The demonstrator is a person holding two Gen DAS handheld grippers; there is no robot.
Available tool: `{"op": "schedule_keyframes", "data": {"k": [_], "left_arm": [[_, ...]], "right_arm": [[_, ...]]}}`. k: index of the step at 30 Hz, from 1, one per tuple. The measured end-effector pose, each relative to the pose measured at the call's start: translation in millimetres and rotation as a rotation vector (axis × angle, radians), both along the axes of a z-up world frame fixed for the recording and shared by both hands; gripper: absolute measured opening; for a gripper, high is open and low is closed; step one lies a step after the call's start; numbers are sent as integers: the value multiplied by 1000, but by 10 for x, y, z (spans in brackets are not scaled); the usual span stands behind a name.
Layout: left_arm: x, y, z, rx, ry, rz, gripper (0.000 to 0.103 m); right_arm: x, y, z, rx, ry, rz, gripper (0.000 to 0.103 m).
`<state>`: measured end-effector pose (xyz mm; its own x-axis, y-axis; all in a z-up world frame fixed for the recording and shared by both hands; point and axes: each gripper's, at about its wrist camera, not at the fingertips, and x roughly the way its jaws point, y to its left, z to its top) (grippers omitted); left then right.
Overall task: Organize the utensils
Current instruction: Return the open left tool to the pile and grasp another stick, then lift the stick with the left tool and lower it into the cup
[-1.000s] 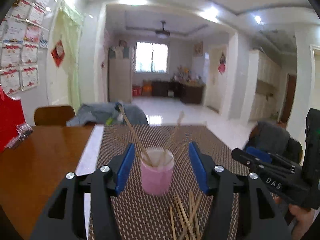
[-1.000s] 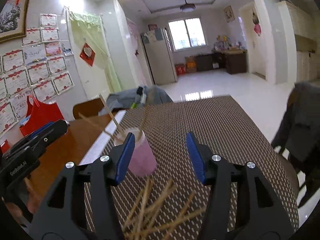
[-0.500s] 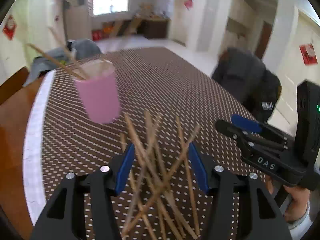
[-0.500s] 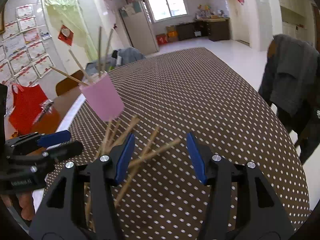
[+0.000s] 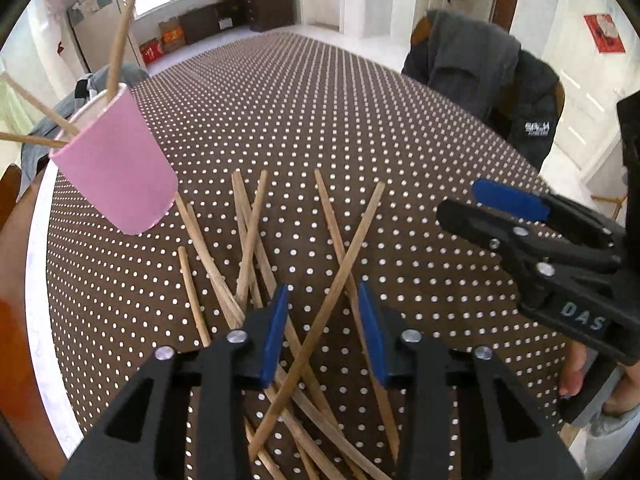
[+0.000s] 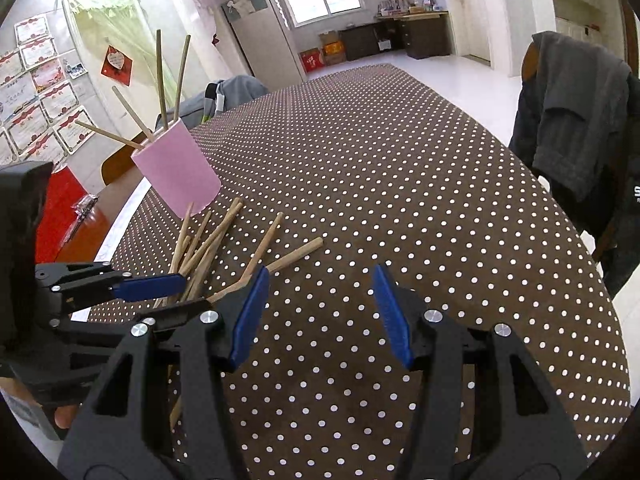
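Observation:
A pink cup point(image 5: 116, 168) stands on the dotted brown tablecloth point(image 5: 320, 120) with several wooden chopsticks in it; it also shows in the right wrist view point(image 6: 176, 172). A loose pile of chopsticks point(image 5: 280, 264) lies in front of it, also seen in the right wrist view point(image 6: 224, 248). My left gripper point(image 5: 322, 312) is partly closed, low over the pile, its jaws on either side of a slanted chopstick point(image 5: 340, 272) without pinching it. My right gripper point(image 6: 320, 312) is open and empty, to the right of the pile.
A chair with a grey jacket point(image 5: 492, 76) stands at the table's right edge. A red bag point(image 6: 60, 208) and bare wooden tabletop point(image 5: 16, 320) lie to the left. The tablecloth reaches far back.
Both grippers have tilted down and dropped toward the chopstick pile. My left gripper's jaws have narrowed around one chopstick. The cup has not moved.

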<state>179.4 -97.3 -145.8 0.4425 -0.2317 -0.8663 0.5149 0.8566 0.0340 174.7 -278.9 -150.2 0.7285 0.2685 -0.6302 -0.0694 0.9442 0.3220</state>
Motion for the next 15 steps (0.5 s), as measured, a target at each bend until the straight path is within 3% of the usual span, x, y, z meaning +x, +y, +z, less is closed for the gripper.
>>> {"op": "schedule_keyframes", "data": {"k": [5, 9, 15], "left_arm": [[134, -81, -159, 26, 38, -22, 23], [172, -124, -179, 13, 51, -32, 7], [167, -62, -128, -28, 25, -1, 6]], "right_arm": [[42, 34, -22, 9, 13, 15, 54], [64, 70, -18, 0, 24, 22, 54], [108, 156, -45, -11, 66, 34, 54]]}}
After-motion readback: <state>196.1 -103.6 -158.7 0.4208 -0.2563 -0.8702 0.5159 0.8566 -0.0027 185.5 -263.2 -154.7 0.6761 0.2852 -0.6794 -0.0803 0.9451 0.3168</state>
